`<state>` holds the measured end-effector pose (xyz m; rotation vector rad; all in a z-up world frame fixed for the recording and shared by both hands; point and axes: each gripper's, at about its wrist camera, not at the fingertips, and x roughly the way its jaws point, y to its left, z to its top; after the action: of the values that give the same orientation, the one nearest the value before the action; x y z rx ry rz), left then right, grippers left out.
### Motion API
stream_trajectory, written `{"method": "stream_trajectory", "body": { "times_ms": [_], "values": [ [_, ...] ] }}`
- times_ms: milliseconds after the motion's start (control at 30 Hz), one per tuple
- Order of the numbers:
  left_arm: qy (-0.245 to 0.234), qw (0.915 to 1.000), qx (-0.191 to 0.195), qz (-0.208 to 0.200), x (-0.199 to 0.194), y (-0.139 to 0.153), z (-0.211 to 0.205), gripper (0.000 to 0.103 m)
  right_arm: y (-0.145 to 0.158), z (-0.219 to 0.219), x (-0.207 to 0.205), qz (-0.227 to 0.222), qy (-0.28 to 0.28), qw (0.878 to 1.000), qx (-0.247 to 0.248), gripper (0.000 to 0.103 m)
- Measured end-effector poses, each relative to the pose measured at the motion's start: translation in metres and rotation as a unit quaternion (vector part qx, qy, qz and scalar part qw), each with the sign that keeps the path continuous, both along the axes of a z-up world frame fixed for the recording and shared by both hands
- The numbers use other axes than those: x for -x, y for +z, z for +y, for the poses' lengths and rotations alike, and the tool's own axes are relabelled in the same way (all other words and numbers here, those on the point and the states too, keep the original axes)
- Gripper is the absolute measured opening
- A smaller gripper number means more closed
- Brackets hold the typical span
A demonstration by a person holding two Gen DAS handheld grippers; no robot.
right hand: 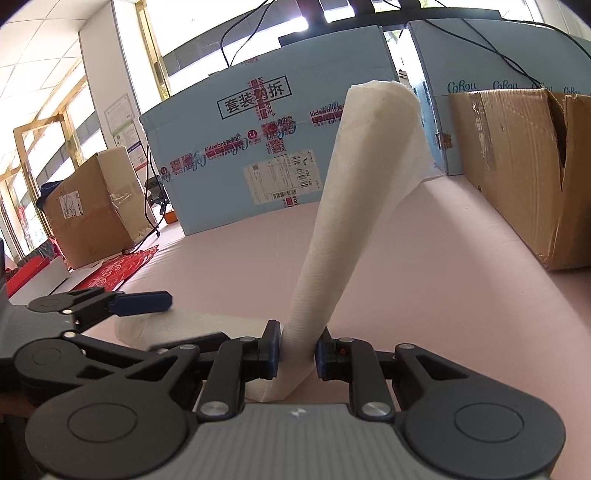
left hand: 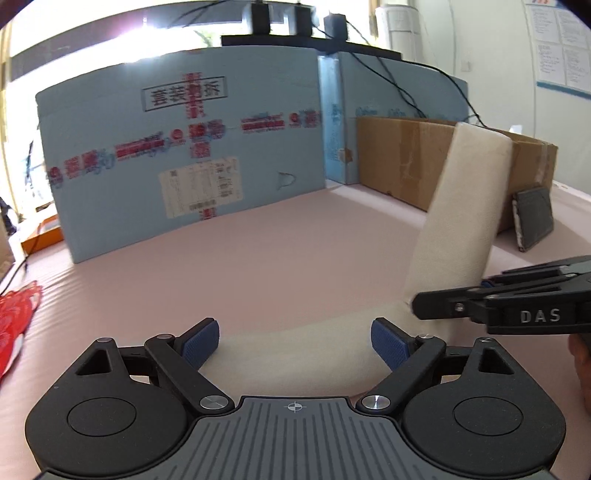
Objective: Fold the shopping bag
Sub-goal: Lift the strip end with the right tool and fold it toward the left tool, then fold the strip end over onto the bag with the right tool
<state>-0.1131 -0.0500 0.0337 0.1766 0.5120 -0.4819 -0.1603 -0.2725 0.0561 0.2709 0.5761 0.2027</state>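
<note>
Bright windows [right hand: 229, 22] backlight blue cartons [left hand: 177, 155] and brown boxes [right hand: 517, 162] on a pink tabletop [left hand: 258, 258].

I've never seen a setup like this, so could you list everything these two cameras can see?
shopping bag: one, cream white, folded into a long strip, one part lying on the table, the other standing up
table: one, pink top
blue box: one large, pale blue with red tape, at the back
brown boxes: two, cardboard, one on the table at right, one off to the left
dark pouch: one, leaning on the right brown box
red paper: one sheet, left table edge
left gripper: black, blue fingers wide apart over the bag's flat part
right gripper: black, pinching the bag
</note>
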Motion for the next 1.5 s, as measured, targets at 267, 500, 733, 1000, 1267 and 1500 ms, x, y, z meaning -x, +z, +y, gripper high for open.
{"method": "stream_trajectory", "body": {
  "times_ms": [267, 500, 733, 1000, 1267, 1500],
  "values": [
    [0.001, 0.9988, -0.046, 0.019, -0.008, -0.01, -0.011, 0.092, -0.001, -0.008, 0.001, 0.016, -0.035, 0.999, 0.011, 0.028],
    [-0.001, 0.999, -0.038, 0.024, -0.01, -0.012, -0.009, 0.092, 0.005, 0.016, 0.009, -0.02, -0.042, 0.992, 0.116, 0.031],
    [-0.002, 0.9991, -0.033, 0.027, -0.011, -0.013, -0.008, 0.092, 0.018, 0.032, 0.019, -0.081, -0.04, 0.976, 0.198, 0.039],
    [-0.004, 0.9991, -0.029, 0.03, -0.012, -0.013, -0.008, 0.092, 0.007, 0.05, 0.016, -0.063, -0.018, 0.951, 0.302, 0.03],
    [-0.003, 0.9991, -0.028, 0.031, -0.012, -0.013, -0.009, 0.092, 0.006, 0.079, 0.016, -0.076, 0.104, 0.943, 0.306, 0.02],
    [0.006, 0.9995, -0.011, 0.027, -0.01, -0.009, 0.0, 0.092, 0.003, 0.086, 0.018, -0.077, 0.116, 0.936, 0.322, 0.02]
  ]
}}
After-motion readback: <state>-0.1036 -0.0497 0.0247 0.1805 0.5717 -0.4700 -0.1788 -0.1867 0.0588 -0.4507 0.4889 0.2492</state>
